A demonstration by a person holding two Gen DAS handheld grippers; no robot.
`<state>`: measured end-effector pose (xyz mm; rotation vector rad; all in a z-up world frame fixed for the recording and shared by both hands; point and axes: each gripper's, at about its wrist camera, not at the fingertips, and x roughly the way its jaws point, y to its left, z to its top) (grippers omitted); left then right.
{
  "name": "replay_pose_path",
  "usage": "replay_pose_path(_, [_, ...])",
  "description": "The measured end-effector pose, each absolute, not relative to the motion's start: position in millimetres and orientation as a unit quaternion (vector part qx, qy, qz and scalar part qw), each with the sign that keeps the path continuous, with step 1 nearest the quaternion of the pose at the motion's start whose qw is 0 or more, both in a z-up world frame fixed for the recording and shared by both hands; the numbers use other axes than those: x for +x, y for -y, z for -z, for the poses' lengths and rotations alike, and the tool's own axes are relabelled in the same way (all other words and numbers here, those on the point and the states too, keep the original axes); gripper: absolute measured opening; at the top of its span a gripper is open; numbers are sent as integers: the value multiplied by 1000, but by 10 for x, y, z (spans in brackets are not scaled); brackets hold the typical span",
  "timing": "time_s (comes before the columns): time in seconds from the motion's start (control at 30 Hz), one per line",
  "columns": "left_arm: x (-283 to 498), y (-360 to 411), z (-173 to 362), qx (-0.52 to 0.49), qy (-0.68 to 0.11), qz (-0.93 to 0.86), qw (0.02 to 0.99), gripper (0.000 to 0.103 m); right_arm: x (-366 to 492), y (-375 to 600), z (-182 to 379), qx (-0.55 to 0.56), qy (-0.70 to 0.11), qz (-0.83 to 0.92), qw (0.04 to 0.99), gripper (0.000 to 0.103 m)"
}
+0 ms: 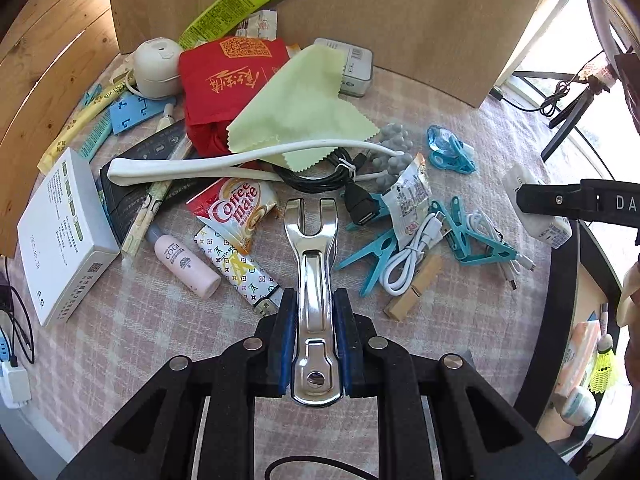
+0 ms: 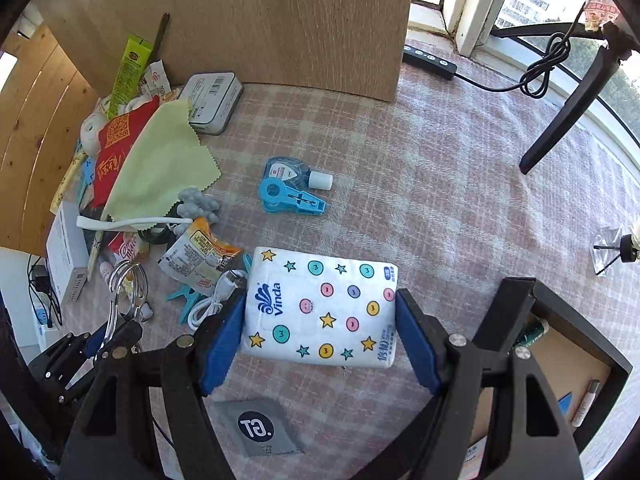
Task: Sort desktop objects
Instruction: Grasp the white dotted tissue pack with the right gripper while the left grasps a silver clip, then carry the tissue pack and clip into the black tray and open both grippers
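My left gripper [image 1: 313, 308] is shut on a shiny metal clip [image 1: 312, 264] and holds it above the checked tablecloth, in front of a pile of small items. It also shows at the left of the right wrist view [image 2: 120, 332]. My right gripper [image 2: 320, 312] is shut on a white Vinda tissue pack [image 2: 320, 312] with coloured dots and stars, held above the cloth. The pack also shows at the right of the left wrist view [image 1: 536, 208].
The pile holds a green cloth [image 1: 304, 108], red bag [image 1: 224, 84], white box [image 1: 64, 232], Coffee mate sachet [image 1: 236, 210], blue pegs [image 1: 376, 256], white cable [image 1: 416, 252] and a tin [image 2: 212, 100]. A correction tape and blue clip [image 2: 292, 192] lie apart. A black tray [image 2: 560, 360] is at right.
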<state>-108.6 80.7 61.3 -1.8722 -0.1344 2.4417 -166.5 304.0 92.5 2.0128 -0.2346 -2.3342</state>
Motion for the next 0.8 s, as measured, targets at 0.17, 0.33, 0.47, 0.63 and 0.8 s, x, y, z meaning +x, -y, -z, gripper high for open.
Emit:
replay_pose_path(0.17, [-876,-967,-872,-593,27,-803,59,17,-1431,-3225,-1144,635,81,768,23,71])
replay_pose_path(0.33, [-617,-1457,-1125,-579,1,-808,107,17,-1025,-3774,-1325,623,82,778,-3,71])
replay_pose_path(0.47, [-420,-1919,-1258,-570,-23,-807,154,17,-736,-4166,-1290,614,92,783,-35,71])
replay_pose_path(0.63, [-223,-2496,-1382,-561,-53,-799,207,17,-320,-4716,-1284,610,111,780,-78,71])
replay_pose_path(0.8, [-131,-3013,-1430,-554,-85,-792,241,17,76,-5155,-1264,607,131,775,-117,71])
